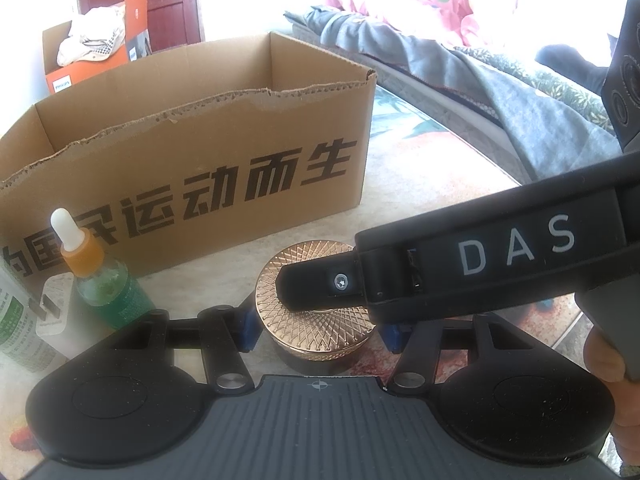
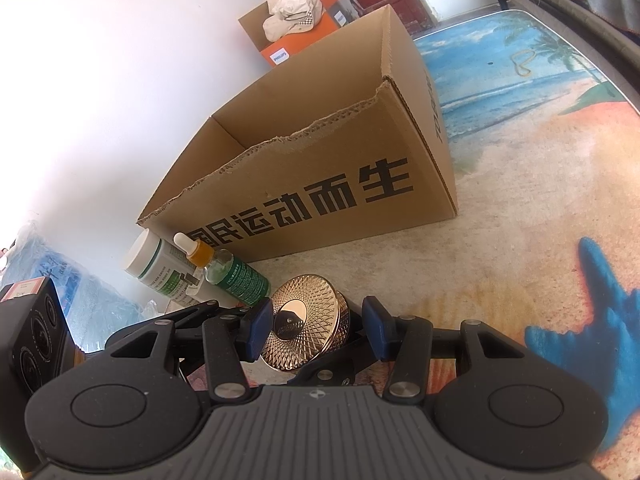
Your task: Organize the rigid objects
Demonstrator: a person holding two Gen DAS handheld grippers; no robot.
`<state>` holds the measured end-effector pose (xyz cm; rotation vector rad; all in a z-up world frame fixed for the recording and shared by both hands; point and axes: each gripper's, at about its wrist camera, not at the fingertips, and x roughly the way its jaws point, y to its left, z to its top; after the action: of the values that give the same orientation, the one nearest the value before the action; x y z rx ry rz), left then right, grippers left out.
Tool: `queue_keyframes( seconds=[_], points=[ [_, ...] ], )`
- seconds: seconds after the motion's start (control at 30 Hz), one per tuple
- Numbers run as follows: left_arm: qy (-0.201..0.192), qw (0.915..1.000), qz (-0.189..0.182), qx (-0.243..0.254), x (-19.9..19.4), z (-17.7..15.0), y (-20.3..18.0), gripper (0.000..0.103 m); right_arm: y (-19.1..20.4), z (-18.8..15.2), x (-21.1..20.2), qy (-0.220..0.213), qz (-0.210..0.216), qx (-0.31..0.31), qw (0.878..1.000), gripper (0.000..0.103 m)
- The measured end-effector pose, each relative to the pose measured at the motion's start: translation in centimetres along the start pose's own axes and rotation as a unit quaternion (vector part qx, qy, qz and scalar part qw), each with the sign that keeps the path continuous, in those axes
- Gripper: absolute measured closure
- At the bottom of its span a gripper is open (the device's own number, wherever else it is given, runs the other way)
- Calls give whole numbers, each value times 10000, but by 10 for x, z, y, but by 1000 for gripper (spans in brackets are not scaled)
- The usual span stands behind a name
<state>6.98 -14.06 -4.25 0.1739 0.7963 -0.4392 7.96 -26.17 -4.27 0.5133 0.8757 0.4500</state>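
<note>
Nearest, at the bottom centre of the left view, my left claw (image 1: 318, 334) has its blue pads on either side of the round jar (image 1: 320, 360), pinching it where it stands on the beach-print mat (image 2: 520, 200). The jar's gold, cross-hatched lid (image 1: 312, 328) sits on top. My right claw (image 2: 316, 328) comes in from the right of that view, one black finger lying across the lid; my right hand (image 1: 604, 360) shows at the right edge. In the right view the lid looks tilted between that claw's pads: the left pad meets its rim, but I cannot tell whether the other presses, so I cannot tell if that claw is pinching. Just left of the jar stand a green dropper bottle (image 1: 108, 292) with an orange collar and, touching it, a white bottle (image 1: 16, 320). Behind them, mid-frame, is an open cardboard box (image 1: 200, 168) with a torn rim. Farther, at upper left, an orange box (image 1: 80, 68) holds pale cloth (image 1: 92, 36). At upper right lies a grey blanket (image 1: 500, 92).
</note>
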Motion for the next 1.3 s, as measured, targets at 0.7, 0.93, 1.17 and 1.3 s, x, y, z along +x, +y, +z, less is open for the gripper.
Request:
queue_keyframes(
  seconds=[0.7, 0.93, 1.17, 1.3],
  points=[
    [-1224, 9920, 312, -5, -72, 69, 23, 47, 82, 55, -45, -1018, 242, -1027, 9892, 50],
    [-1233, 9908, 561, 35, -71, 108, 56, 47, 111, 104, -27, -1005, 433, -1371, 9845, 50],
    [-148, 9987, 348, -355, -23, 133, 112, 47, 98, 158, 40, -136, 505, -1049, 9931, 50],
    [717, 9953, 177, -632, 16, 139, 138, 47, 78, 179, 86, 580, 467, -638, 9952, 50]
  ],
)
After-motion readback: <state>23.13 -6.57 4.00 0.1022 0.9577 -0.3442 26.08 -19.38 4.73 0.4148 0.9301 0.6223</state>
